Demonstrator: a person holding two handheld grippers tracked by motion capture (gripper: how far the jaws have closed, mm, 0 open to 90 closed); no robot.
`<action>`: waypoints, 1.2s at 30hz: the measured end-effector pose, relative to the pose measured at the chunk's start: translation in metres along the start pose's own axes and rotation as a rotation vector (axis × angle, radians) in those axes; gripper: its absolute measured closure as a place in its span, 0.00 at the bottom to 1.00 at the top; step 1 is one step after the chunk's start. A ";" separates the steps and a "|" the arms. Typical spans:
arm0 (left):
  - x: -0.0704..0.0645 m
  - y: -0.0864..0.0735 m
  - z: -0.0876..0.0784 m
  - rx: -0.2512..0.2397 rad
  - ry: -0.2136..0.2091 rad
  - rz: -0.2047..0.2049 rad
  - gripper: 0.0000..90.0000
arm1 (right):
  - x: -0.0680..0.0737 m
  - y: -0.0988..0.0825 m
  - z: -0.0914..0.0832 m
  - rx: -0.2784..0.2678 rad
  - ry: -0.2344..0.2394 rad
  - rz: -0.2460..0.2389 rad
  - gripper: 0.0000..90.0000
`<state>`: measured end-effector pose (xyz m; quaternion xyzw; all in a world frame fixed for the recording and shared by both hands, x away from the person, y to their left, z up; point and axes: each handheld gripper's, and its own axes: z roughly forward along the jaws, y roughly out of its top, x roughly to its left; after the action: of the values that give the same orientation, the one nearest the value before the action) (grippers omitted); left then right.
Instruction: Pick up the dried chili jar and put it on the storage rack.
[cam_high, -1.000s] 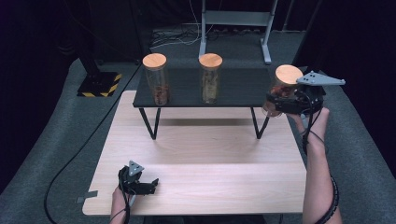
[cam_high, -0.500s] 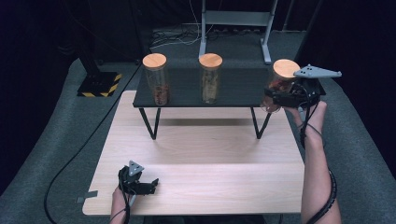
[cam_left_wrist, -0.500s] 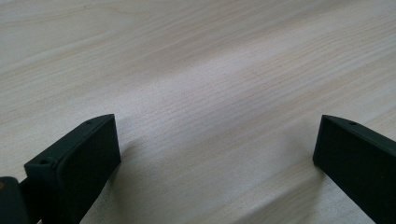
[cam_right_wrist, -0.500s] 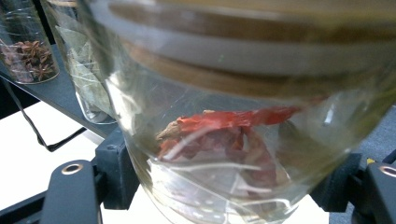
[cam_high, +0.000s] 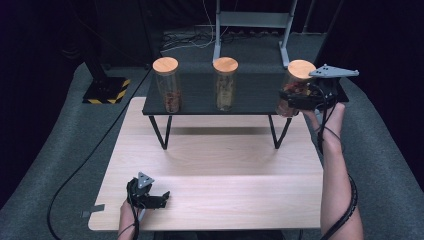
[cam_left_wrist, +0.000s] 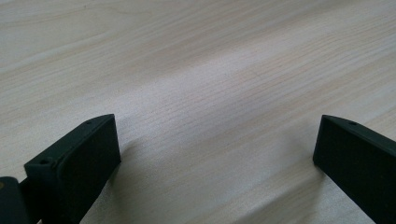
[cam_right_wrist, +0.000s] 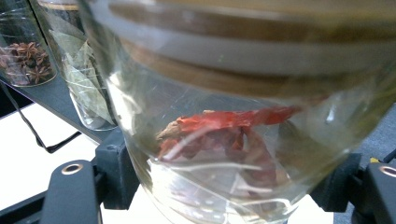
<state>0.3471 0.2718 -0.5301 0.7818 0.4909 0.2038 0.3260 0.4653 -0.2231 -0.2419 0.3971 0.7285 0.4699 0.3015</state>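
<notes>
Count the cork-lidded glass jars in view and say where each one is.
3. The left jar and the middle jar stand on the black shelf. The right jar, holding red chillies, is at the shelf's right end, gripped by the right gripper.

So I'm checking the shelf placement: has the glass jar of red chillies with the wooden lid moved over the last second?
Yes, slightly. The glass jar of red chillies, clamped in the right gripper, has shifted left, toward the black shelf's right end.
</notes>
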 end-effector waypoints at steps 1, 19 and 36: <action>0.000 0.000 0.000 0.000 0.000 0.000 0.00 | 0.000 0.001 0.001 0.001 0.000 0.000 0.27; 0.000 0.000 0.000 0.000 0.000 0.000 0.00 | 0.000 0.008 0.020 0.023 0.003 0.012 0.27; 0.000 0.000 0.000 0.000 0.000 0.000 0.00 | -0.003 0.011 0.038 0.055 0.007 0.028 0.27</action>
<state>0.3471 0.2718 -0.5301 0.7818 0.4909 0.2038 0.3260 0.5012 -0.2060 -0.2456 0.4134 0.7366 0.4554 0.2813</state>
